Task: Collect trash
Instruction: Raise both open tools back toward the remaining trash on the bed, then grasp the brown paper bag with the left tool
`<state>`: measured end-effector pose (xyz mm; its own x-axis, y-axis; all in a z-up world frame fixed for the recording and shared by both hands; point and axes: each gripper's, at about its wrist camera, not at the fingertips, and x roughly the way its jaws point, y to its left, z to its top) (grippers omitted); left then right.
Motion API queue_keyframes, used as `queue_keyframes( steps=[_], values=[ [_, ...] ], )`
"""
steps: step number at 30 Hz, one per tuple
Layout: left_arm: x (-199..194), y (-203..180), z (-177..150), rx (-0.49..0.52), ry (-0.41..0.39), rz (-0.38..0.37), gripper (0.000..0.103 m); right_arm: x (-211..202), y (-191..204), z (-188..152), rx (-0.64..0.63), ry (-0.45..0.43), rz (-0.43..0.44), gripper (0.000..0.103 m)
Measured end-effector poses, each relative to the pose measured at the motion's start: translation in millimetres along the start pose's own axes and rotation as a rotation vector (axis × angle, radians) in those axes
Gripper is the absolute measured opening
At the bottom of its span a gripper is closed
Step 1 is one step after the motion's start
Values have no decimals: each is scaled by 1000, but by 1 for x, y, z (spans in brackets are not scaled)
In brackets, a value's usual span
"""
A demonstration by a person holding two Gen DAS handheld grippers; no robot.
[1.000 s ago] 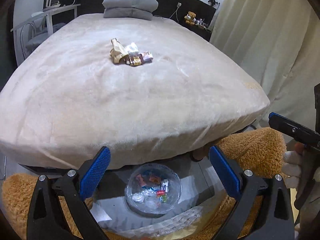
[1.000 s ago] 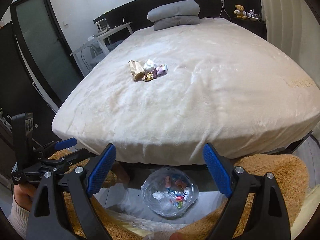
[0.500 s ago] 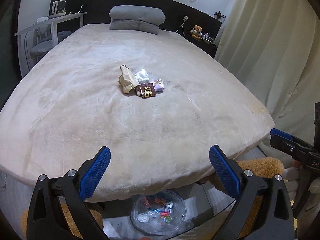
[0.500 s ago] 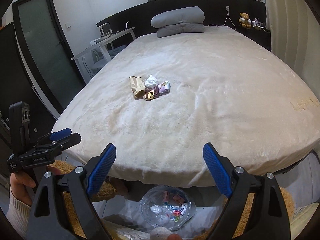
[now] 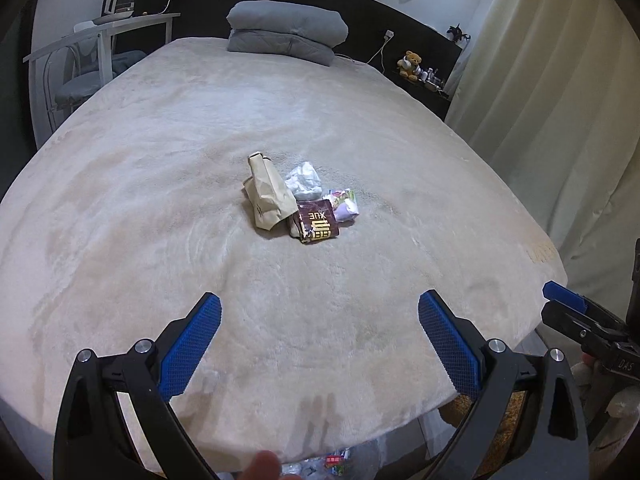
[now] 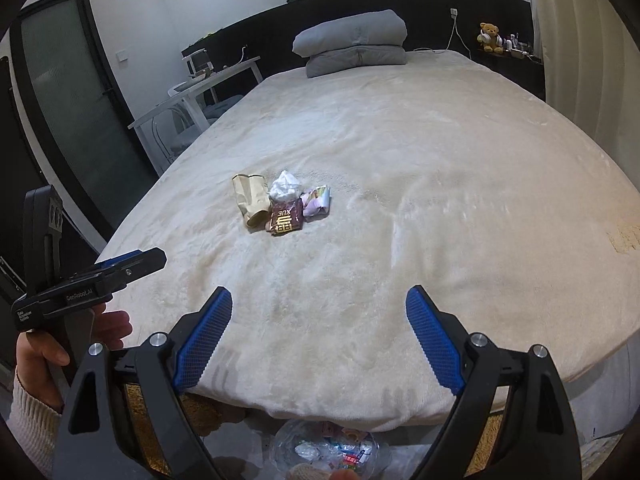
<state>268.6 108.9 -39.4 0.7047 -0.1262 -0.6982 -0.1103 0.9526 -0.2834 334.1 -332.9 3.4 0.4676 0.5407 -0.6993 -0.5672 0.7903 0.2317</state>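
With both grippers' jaws released and empty, the left gripper [image 5: 319,350] and right gripper [image 6: 319,340] are facing the trash pile [image 5: 298,204] on the bed [image 5: 160,240]; picking the brown wrapper [image 5: 318,227] first, clear of its neighbours, is looking wisest.

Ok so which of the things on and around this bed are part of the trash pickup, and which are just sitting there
Part of the job:
brown paper bag
crumpled white tissue
dark brown wrapper
pale purple wrapper
clear trash bag on the floor

Just lying about:
folded grey blanket
teddy bear
white desk
curtain
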Motion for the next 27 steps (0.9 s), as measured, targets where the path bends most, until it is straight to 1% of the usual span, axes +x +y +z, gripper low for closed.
queue_keyframes(
  steps=[4, 11, 16, 20, 22, 24, 25, 27],
  values=[
    [23, 12, 21, -20, 4, 12, 97, 24, -9, 18, 9, 11, -4, 88],
    [62, 30, 52, -15, 25, 22, 97, 63, -16, 46, -18, 30, 4, 88],
    [97, 42, 71, -17, 76, 3, 96, 92, -18, 62, -45, 54, 18, 88],
    [125, 50, 84, -16, 107, 23, 95, 114, -19, 74, -65, 70, 39, 88],
    [137, 54, 89, -17, 119, 21, 95, 124, -19, 80, -71, 76, 43, 88],
    [148, 58, 93, -20, 123, 27, 85, 132, -20, 83, -78, 81, 49, 88],
    [155, 59, 95, -20, 136, 25, 77, 136, -20, 85, -79, 82, 53, 88],
    [169, 65, 98, -35, 160, 17, 70, 144, -20, 88, -83, 90, 59, 88]
  ],
)
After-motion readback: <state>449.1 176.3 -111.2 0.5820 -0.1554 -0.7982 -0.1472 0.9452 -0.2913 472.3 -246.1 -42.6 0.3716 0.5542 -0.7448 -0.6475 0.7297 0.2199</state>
